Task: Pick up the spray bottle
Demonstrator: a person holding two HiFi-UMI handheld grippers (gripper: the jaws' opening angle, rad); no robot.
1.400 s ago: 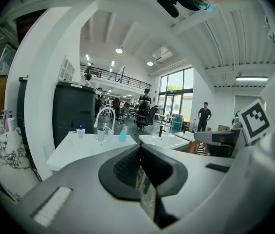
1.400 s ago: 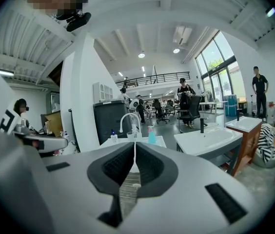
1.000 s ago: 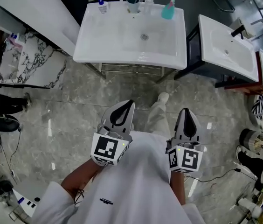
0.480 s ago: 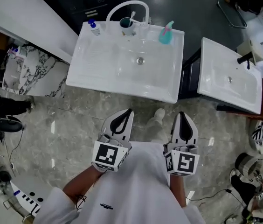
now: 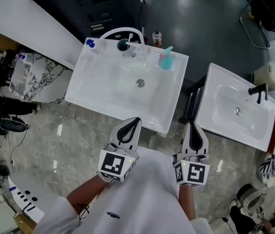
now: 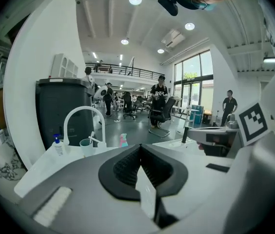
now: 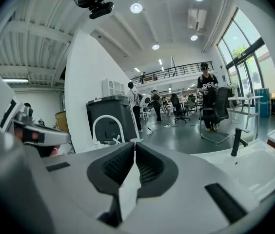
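The spray bottle (image 5: 166, 60), teal with a pink trigger head, stands on the back right rim of a white sink (image 5: 103, 96). In the left gripper view the spray bottle (image 6: 123, 140) shows small beyond the jaws. In the right gripper view only the top of the spray bottle (image 7: 136, 141) peeks over the jaw tips. My left gripper (image 5: 134, 121) and right gripper (image 5: 191, 126) hover side by side at the sink's near edge, well short of the bottle. Both are shut with nothing in them, which also shows for the left gripper (image 6: 140, 147) and the right gripper (image 7: 134, 145) in their own views.
On the sink's back rim are a curved white faucet (image 5: 123, 31), a cup with a toothbrush (image 5: 124, 45) and a blue-capped pump bottle (image 5: 90, 45). A second white sink (image 5: 235, 111) with a black faucet stands to the right. A marble slab (image 5: 30, 77) is to the left. People stand far off.
Both grippers have moved forward together toward the sink, which now lies just ahead of their tips. They have stayed shut and empty.
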